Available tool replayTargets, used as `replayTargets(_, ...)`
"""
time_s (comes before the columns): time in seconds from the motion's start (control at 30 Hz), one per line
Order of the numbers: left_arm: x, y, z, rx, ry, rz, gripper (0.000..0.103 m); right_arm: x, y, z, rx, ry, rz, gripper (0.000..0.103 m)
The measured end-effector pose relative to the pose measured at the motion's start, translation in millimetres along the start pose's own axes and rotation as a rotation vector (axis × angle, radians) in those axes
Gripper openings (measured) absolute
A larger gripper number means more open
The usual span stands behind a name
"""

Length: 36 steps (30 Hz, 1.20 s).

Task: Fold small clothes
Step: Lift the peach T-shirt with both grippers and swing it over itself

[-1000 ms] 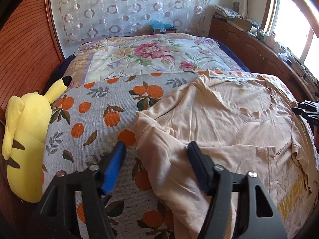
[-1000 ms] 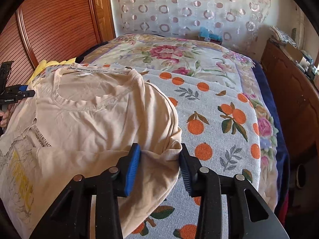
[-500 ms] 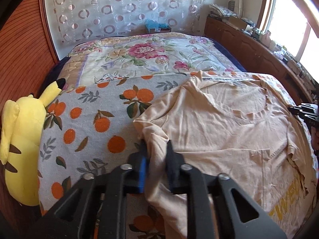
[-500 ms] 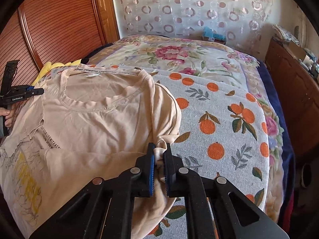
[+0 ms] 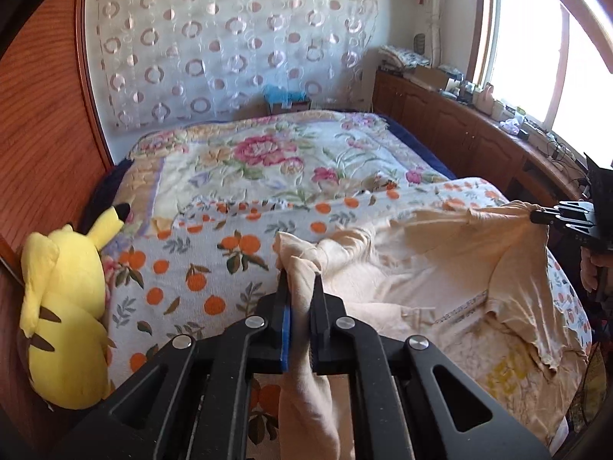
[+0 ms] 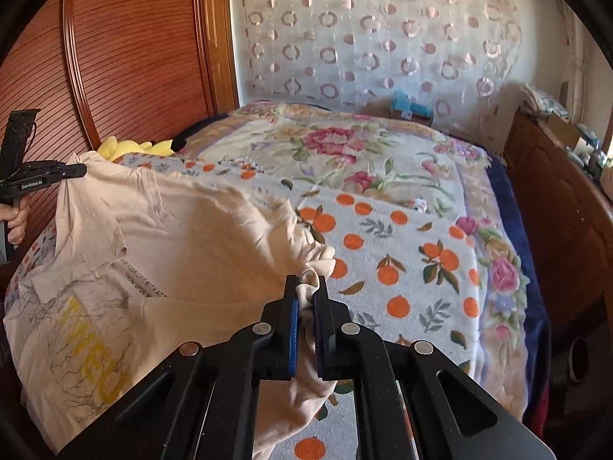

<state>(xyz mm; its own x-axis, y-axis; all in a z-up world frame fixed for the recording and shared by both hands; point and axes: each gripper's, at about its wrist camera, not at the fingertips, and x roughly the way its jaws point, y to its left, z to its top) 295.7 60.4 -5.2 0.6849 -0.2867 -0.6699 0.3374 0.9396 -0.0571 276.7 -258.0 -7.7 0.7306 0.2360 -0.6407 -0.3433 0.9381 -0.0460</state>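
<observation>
In the left wrist view, we see our left hand-held gripper (image 5: pixel 299 285) pinching a bunched corner of the beige T-shirt (image 5: pixel 440 268) at lower centre. The shirt is soft, light and limp, sagging toward the right hand-held gripper (image 5: pixel 536 216), so we judge corners the best hold. A yellow plush toy (image 5: pixel 57 306) lies at the left.

In the right wrist view, the right hand-held gripper (image 6: pixel 305 287) pinches another corner; the shirt drapes over the bed (image 6: pixel 402 230), with its orange-print blanket, wooden panelling and curtain behind.
</observation>
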Motion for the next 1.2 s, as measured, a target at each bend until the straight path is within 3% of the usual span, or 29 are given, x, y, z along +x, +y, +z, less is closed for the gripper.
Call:
replayTargets(0.37,-69.7,-13.8,41.9,0.020,-0.165,0.009,0.008,-76.9,29.8,22.5,-0.078,-0.147,-0.066,0.006)
replayTargets(0.63,-114.0,-18.5,67.0,0.044,-0.269,0.046,0.008,-124.8,47.6,19.9,-0.124,-0.245,-0.118,0.006)
replayTargets(0.97,-127.4,-8.5,112.2,0.035,-0.355,0.084,0.007,-132.2,71.3,42.3,-0.184,-0.303,-0.201,0.006)
replayTargets(1.2,-129.1,3.2,149.9,0.029,-0.396,0.131,0.007,-109.3,73.8,61.7,-0.183,-0.326,-0.270,0.006)
